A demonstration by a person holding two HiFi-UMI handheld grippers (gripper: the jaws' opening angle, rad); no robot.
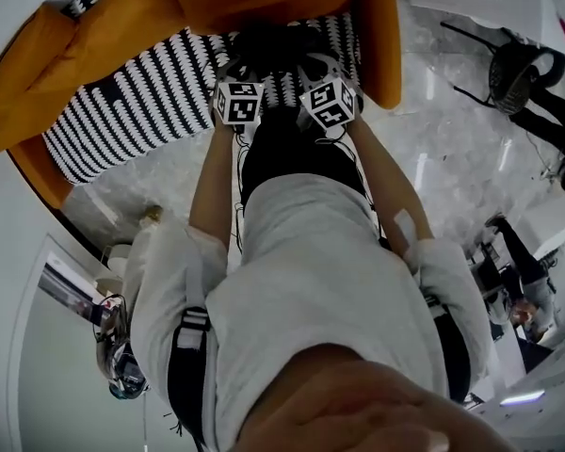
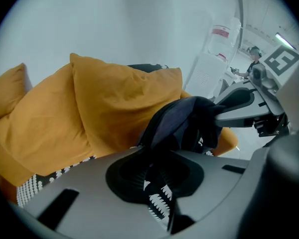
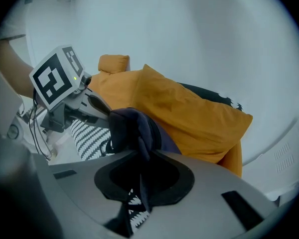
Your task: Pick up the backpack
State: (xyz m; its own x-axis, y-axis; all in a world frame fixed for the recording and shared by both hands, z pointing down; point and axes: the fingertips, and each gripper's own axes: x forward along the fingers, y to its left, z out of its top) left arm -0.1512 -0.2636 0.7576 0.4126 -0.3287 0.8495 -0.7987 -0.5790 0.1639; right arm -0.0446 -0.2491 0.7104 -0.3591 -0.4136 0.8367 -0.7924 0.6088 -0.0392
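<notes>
- Spanning the top of the head view: orange fabric sofa [image 1: 38,73] with a black-and-white striped seat cover [image 1: 141,111].
- Orange square cushions [image 2: 114,103] lean against the sofa back.
- Dark navy fabric backpack [image 3: 132,128] is over the striped seat, in front of the cushions.
- Left gripper [image 2: 157,180]: jaws nearly together, pinching backpack fabric.
- Right gripper [image 3: 139,183]: jaws nearly together, clamped on backpack fabric.
</notes>
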